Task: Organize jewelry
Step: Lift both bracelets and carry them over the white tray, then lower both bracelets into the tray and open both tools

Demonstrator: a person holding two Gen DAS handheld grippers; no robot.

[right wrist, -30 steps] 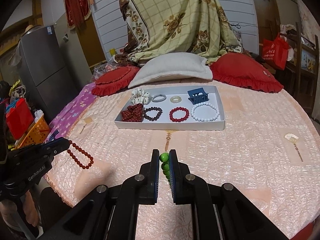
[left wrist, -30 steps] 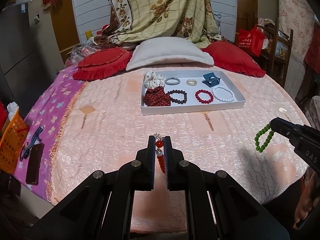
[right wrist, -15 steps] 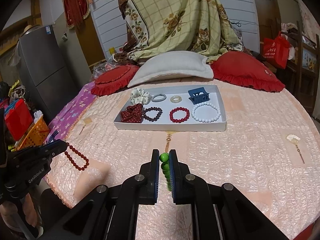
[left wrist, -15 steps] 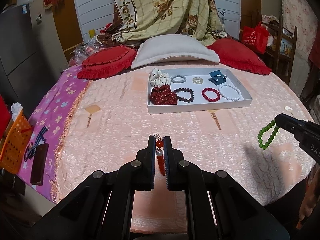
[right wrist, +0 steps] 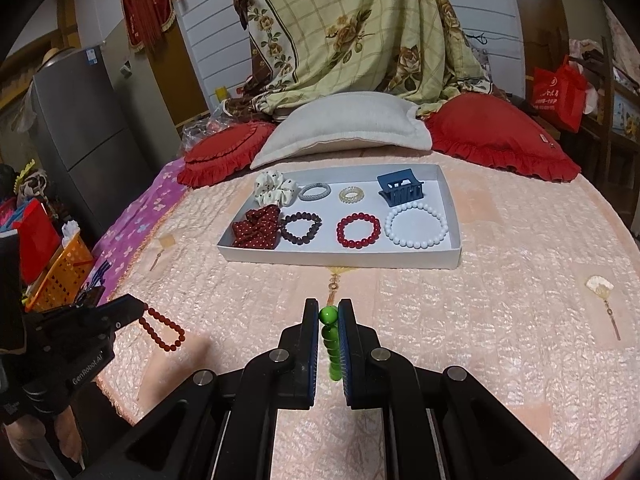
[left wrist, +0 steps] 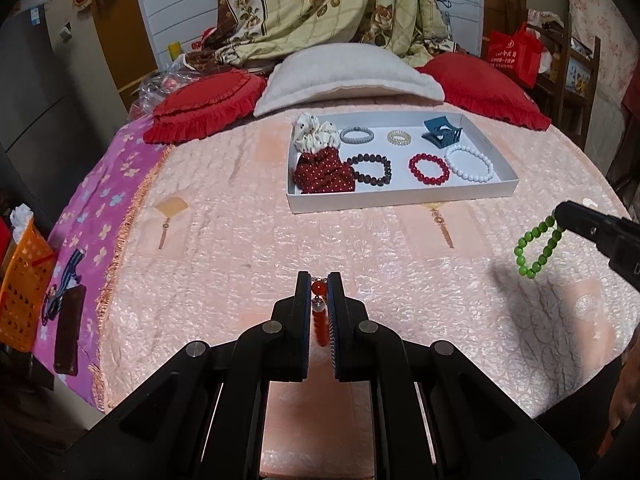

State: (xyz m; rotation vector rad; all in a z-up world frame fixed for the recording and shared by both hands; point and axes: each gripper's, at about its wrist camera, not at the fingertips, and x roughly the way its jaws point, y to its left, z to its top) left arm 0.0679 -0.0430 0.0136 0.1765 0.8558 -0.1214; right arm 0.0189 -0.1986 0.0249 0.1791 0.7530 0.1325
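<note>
My left gripper (left wrist: 319,280) is shut on an orange-red bead bracelet (left wrist: 319,289), which hangs as a loop in the right wrist view (right wrist: 162,330). My right gripper (right wrist: 329,306) is shut on a green bead bracelet (right wrist: 329,316), seen dangling at the right of the left wrist view (left wrist: 538,246). Both hang above the pink quilt, short of the white tray (left wrist: 400,199). The tray (right wrist: 340,258) holds two scrunchies, a dark bead bracelet (right wrist: 301,228), a red bracelet (right wrist: 358,231), a white bracelet (right wrist: 416,226), two hair ties and a blue claw clip (right wrist: 400,190).
A white pillow (right wrist: 344,128) and two red cushions (right wrist: 500,136) lie behind the tray. An orange basket (left wrist: 20,292) stands off the bed's left edge. A fridge (right wrist: 76,136) stands at the left.
Both grippers have moved a little forward toward the tray, each still holding its bracelet; the view has shifted slightly left, so the tray sits further right in the left wrist view.
</note>
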